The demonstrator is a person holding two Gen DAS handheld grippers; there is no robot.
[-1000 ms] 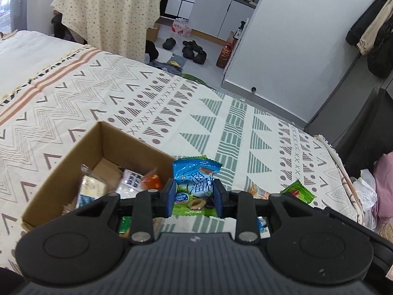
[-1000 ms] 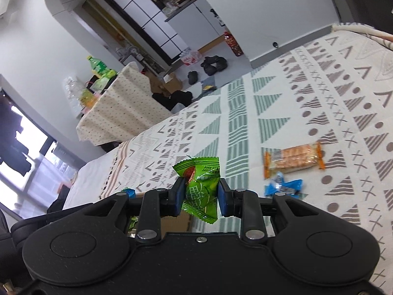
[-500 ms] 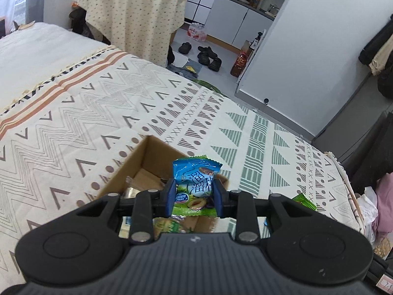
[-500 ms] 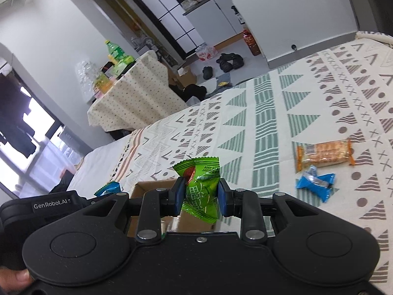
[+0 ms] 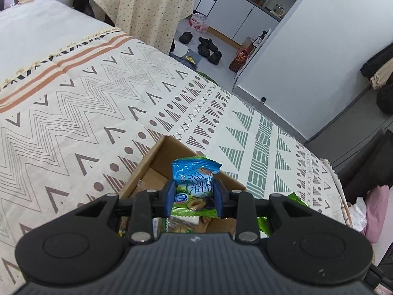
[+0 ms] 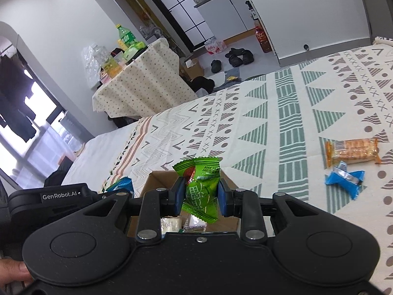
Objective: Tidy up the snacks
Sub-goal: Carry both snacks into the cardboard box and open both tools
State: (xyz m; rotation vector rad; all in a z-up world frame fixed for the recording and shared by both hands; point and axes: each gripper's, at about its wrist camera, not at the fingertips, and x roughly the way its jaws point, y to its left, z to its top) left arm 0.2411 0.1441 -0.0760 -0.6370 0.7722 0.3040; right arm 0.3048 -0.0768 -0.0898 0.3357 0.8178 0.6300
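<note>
My left gripper (image 5: 194, 198) is shut on a blue and green snack packet (image 5: 194, 184) and holds it over the open cardboard box (image 5: 157, 154) on the patterned bedspread. My right gripper (image 6: 199, 196) is shut on a green snack packet (image 6: 200, 186), also above the box (image 6: 157, 179). Several wrapped snacks lie inside the box, mostly hidden behind both grippers. The left gripper's body (image 6: 56, 196) shows at the left of the right wrist view, with its blue packet (image 6: 121, 184) peeking out.
An orange cracker packet (image 6: 351, 151) and a small blue wrapper (image 6: 343, 178) lie on the bedspread to the right of the box. A green wrapper (image 5: 298, 200) lies right of the box. A cloth-covered table (image 6: 140, 88) and shoes (image 5: 206, 49) stand beyond the bed.
Both grippers have moved toward the box and now hang over it, each still holding its packet. The box has shifted from left of the left gripper to under it.
</note>
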